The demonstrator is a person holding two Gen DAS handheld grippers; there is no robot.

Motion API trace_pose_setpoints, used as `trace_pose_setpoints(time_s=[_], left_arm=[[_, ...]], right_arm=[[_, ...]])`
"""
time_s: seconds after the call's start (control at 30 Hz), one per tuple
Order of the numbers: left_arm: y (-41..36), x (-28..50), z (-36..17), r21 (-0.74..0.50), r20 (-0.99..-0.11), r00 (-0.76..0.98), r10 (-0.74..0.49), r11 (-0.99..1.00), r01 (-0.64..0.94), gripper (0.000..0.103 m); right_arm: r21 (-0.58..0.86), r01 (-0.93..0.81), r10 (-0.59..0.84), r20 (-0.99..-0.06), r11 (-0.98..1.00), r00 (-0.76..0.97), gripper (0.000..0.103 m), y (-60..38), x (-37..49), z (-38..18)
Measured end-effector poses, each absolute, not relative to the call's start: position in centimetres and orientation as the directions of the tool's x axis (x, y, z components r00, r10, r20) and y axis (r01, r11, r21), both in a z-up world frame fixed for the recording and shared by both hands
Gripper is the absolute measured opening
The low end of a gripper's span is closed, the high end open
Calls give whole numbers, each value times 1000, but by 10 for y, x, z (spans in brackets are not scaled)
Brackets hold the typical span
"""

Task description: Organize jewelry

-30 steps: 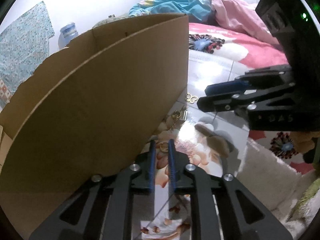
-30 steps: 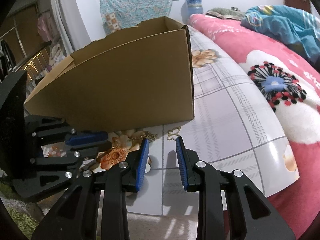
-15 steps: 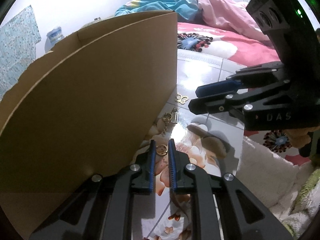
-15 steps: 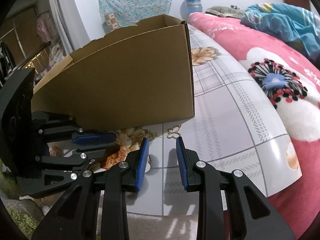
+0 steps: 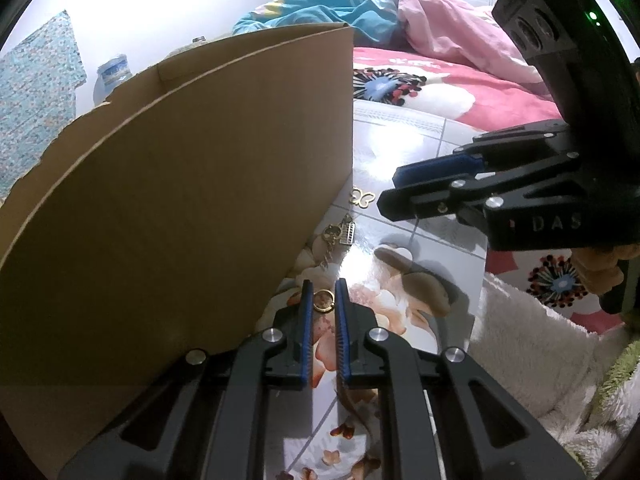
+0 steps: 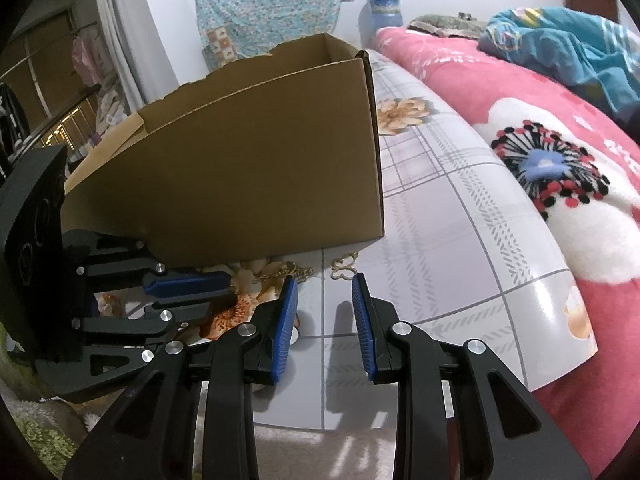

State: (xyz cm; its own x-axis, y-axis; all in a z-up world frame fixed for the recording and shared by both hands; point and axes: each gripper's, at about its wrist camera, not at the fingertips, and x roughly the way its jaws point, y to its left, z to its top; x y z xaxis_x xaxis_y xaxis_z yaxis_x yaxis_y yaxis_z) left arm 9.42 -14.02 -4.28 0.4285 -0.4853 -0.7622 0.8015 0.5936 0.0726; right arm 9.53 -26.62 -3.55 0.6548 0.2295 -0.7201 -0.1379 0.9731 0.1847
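A gold ring (image 5: 323, 301) lies on the glossy floral mat (image 5: 400, 240), right between the tips of my left gripper (image 5: 322, 292), whose jaws stand narrowly apart around it. A gold chain with charms (image 5: 338, 236) and a gold butterfly piece (image 5: 361, 197) lie farther along the foot of the cardboard box (image 5: 180, 200). My right gripper (image 6: 325, 282) is open and empty, hovering just short of the butterfly piece (image 6: 344, 266) and the chain (image 6: 294, 270). The left gripper also shows in the right wrist view (image 6: 188, 285).
The open cardboard box (image 6: 260, 152) stands on the mat close beside both grippers. A pink flowered blanket (image 6: 560, 140) borders the mat on the right. A fluffy white rug (image 5: 520, 340) lies at the near edge. A water jug (image 6: 383, 8) stands by the far wall.
My left gripper has moved forward along the box until the gold ring lies between its tips. The right gripper has stayed almost still and open.
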Motion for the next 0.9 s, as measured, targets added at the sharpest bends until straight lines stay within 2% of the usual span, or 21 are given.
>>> trace_pose_setpoints(time_s=[0.4,0.63,0.9], left_arm=[[-129,91,-30,63,-740,462,-488,633,771,10],[-126,92,-28,58,-739,466,-486,644,763,10],[-124,93,-29,51,-741,464,-485,648,760,10]], right_arm=[[98,-146,171,-724,984,669,26,-267,106,-35],[-12,-216,136,-744,976,654,21,-256,114,-45],[-32,-253,142,-758,967,637,11,-252,119,-43]])
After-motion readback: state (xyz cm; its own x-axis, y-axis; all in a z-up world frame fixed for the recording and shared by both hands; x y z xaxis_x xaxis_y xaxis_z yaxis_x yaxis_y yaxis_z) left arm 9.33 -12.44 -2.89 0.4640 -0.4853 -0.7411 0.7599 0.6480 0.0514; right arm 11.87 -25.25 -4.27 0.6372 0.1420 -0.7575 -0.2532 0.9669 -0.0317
